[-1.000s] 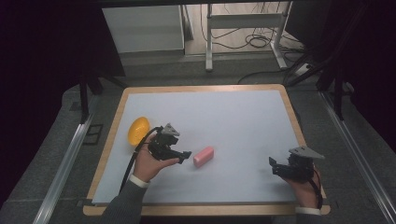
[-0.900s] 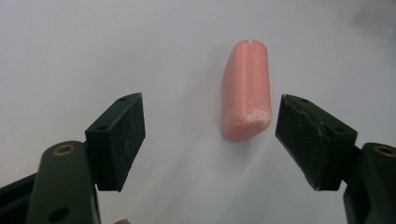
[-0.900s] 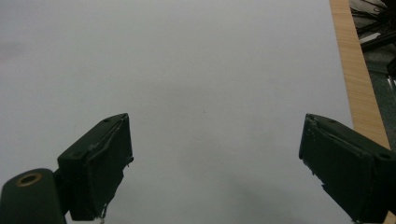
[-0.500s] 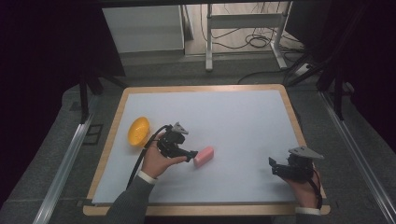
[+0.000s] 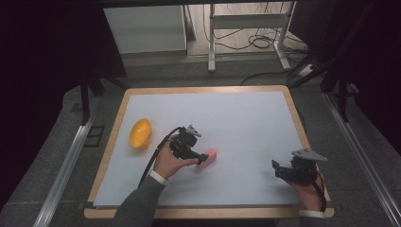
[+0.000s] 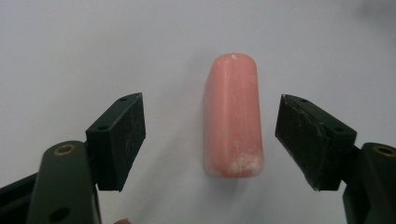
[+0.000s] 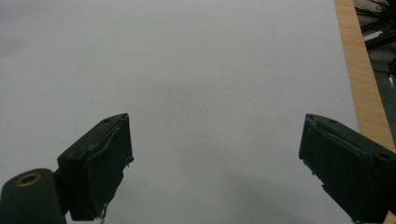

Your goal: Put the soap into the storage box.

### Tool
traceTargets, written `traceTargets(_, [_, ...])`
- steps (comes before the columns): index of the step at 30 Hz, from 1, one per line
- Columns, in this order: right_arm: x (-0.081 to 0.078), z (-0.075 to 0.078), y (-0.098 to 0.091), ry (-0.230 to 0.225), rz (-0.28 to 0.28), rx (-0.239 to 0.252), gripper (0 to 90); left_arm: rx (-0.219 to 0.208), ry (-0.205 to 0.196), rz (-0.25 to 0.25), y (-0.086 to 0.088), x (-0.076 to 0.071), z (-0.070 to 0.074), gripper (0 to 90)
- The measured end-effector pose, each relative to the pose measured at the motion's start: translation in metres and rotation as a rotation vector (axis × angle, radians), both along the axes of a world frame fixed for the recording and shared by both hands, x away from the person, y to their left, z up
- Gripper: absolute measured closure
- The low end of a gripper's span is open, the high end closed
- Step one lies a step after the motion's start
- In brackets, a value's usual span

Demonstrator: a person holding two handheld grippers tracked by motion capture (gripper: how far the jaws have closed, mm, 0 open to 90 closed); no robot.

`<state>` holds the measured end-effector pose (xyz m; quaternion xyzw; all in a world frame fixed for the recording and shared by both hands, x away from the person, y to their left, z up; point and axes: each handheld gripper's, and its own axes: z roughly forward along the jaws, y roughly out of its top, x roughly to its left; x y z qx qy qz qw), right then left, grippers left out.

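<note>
Left gripper (image 6: 210, 135) moved right since earlier; wide-apart jaws now straddle pink block (image 6: 232, 114), untouched. Right gripper (image 7: 215, 163) unmoved, jaws spread. High view adds yellow bowl (image 5: 140, 133).

1. The block (image 6: 232, 116) between the left gripper's black jaws is salmon pink, with whitish scuffs.
2. The bowl (image 5: 140, 133), left of the block, is orange-yellow.
3. The table (image 5: 246, 113) is pale grey-white, edged in light wood.

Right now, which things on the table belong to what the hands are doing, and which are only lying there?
In use:
- pink block, between the open jaws, not yet gripped
- left gripper, around the block

Only lying about or idle:
- yellow bowl, near the table's left edge
- right gripper, open over bare table
</note>
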<state>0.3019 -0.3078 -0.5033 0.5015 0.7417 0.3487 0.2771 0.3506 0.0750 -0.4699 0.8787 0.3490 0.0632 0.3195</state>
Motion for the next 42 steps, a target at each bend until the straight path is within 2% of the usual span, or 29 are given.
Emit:
traceTargets(11, [0.001,-0.002,0.001,0.007,0.002,-0.007,9.2,0.033,0.032,-0.004,-0.02,0.008,-0.011,25.4])
traceTargets(16, [0.001,-0.003,0.001,0.008,0.003,-0.009,9.2,0.051,0.035,-0.012,-0.027,0.008,-0.014,28.0])
traceTargets(20, [0.001,-0.003,0.0,0.009,0.001,-0.009,9.2,0.082,0.041,-0.016,-0.031,0.008,-0.019,34.6])
traceTargets(27, [0.001,-0.004,0.0,0.013,-0.001,-0.014,9.2,0.103,0.049,-0.031,-0.035,0.008,-0.026,51.8])
traceTargets(30, [0.001,-0.004,0.0,0.013,-0.001,-0.015,9.2,0.095,0.046,-0.031,-0.035,0.006,-0.027,59.3])
traceTargets(35, [0.001,-0.003,0.001,0.011,0.004,-0.009,9.2,0.099,0.036,-0.027,-0.035,0.005,-0.026,60.2])
traceTargets(37, [0.001,-0.002,0.001,0.01,0.003,-0.01,9.2,0.094,0.01,-0.02,-0.034,0.004,-0.025,60.3])
traceTargets(38, [0.001,-0.002,0.001,0.01,0.003,-0.01,9.2,0.094,0.01,-0.02,-0.034,0.004,-0.025,60.3])
traceTargets(42, [0.001,-0.002,0.0,0.009,0.003,-0.003,9.2,0.045,0.005,-0.018,-0.027,0.002,-0.017,60.3])
